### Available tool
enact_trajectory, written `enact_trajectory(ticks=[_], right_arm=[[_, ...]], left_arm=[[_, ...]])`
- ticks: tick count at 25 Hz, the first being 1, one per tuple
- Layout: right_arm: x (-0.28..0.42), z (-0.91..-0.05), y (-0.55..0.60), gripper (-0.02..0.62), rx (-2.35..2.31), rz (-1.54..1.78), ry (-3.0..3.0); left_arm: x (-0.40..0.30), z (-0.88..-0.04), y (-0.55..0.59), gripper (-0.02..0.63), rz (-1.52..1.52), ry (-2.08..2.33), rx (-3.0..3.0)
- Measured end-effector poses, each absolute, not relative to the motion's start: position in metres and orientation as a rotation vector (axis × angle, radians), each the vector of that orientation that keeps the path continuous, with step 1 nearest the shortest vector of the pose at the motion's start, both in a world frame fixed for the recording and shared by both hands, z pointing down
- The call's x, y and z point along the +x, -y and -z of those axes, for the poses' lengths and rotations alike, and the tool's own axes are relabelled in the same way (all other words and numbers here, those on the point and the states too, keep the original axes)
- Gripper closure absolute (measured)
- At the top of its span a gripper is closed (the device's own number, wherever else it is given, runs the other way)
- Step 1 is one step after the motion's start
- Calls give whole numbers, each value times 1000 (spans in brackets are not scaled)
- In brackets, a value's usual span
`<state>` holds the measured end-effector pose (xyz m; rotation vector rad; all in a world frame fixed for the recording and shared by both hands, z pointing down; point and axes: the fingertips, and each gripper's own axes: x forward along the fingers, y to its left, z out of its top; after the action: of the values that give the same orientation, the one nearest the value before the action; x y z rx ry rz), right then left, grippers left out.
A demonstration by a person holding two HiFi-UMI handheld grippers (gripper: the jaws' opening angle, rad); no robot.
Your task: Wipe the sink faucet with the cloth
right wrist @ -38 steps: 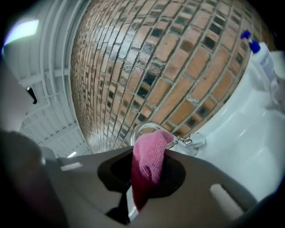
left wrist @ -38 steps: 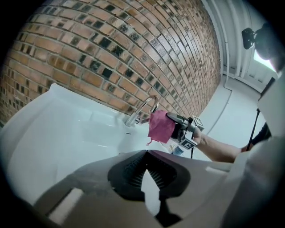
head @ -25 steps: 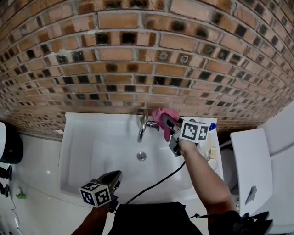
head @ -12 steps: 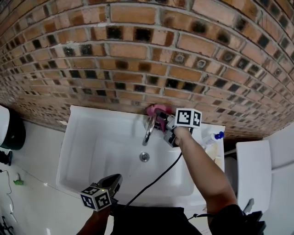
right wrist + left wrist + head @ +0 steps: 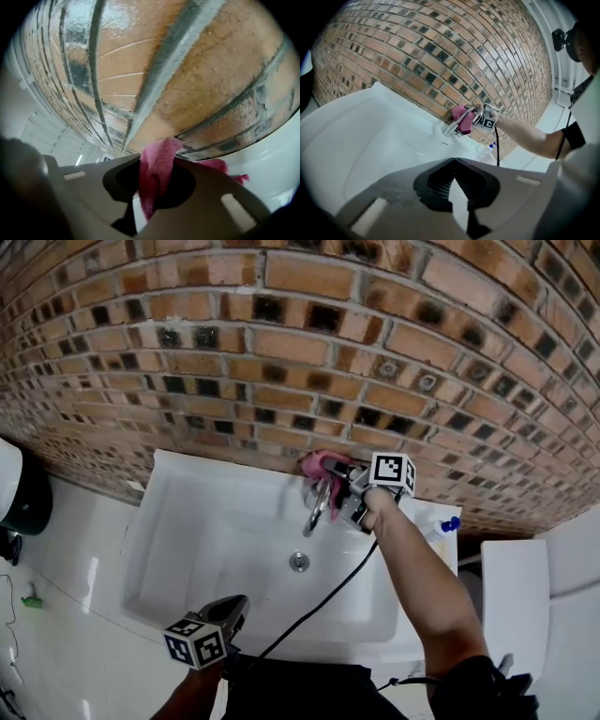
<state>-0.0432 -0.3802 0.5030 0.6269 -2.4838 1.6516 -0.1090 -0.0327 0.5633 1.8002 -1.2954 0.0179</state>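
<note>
A chrome faucet (image 5: pixel 317 506) curves over the white sink (image 5: pixel 202 531) below the brick wall. A pink cloth (image 5: pixel 322 468) is draped against the faucet's top and base, pinched in my right gripper (image 5: pixel 343 489), which is shut on it close to the wall. In the right gripper view the pink cloth (image 5: pixel 155 174) fills the gap between the jaws. From the left gripper view the faucet (image 5: pixel 457 124) and the pink cloth (image 5: pixel 462 117) appear across the basin. My left gripper (image 5: pixel 230 613) hovers over the sink's near edge, shut with nothing in it.
The brick wall (image 5: pixel 309 352) runs right behind the faucet. A small spray bottle with a blue cap (image 5: pixel 442 524) stands on the sink's right ledge. A black cable (image 5: pixel 323 601) hangs from the right gripper across the basin. The drain (image 5: pixel 299 562) lies under the spout.
My right gripper has carried the cloth left and back from the faucet's right side onto the faucet, against the wall. The left gripper has stayed at the near edge.
</note>
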Motion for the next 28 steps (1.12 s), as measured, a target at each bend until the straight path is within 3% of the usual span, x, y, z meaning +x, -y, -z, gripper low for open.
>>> enact_trajectory(ticks=[7, 28], right_arm=[[-51, -472, 367, 545, 598, -1473, 2558], [-68, -424, 285, 544, 720, -192, 2626]], left_arm=[[-121, -558, 23, 602, -17, 1289, 1828], [-146, -541, -2, 602, -97, 1188, 1978]])
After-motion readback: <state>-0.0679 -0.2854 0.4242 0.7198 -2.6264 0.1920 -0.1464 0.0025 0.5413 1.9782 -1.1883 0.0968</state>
